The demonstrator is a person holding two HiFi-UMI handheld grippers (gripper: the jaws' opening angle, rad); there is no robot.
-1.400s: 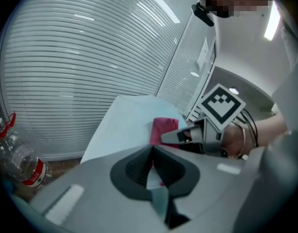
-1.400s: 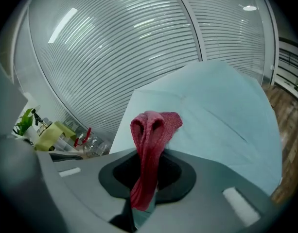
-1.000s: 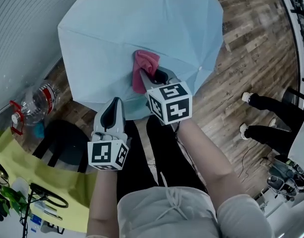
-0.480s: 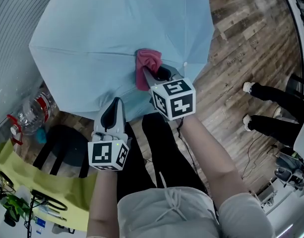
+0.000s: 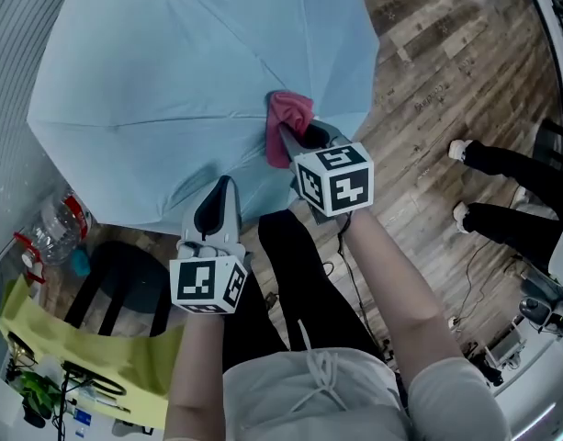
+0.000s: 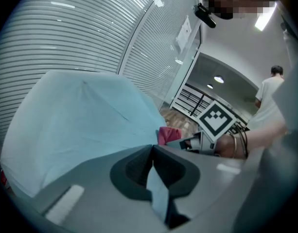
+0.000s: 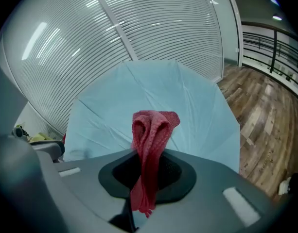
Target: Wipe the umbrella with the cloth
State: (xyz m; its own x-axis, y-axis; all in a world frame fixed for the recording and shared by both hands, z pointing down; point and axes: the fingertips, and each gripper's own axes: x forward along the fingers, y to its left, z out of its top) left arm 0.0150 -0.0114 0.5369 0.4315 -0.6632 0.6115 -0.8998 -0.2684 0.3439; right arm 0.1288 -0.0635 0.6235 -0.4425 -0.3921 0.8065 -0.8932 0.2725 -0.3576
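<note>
So, head view: my right gripper (image 5: 293,134) is clamped on the bunched pink-red knitted cloth (image 5: 287,118), which is pressed on the light blue fabric umbrella (image 5: 189,81) near its edge. My left gripper (image 5: 223,187) sits at the canopy rim. Clear plastic bottle (image 5: 51,226) by the wall, contents can't tell. Left gripper view: jaws together, pinching a fold of umbrella fabric. Right gripper view: jaws closed on the cloth, umbrella behind. Best to pull the rim taut and sweep along one panel with light pressure.

Black trousers (image 5: 299,274), pale top (image 5: 309,395), marker cubes (image 5: 334,178)
</note>
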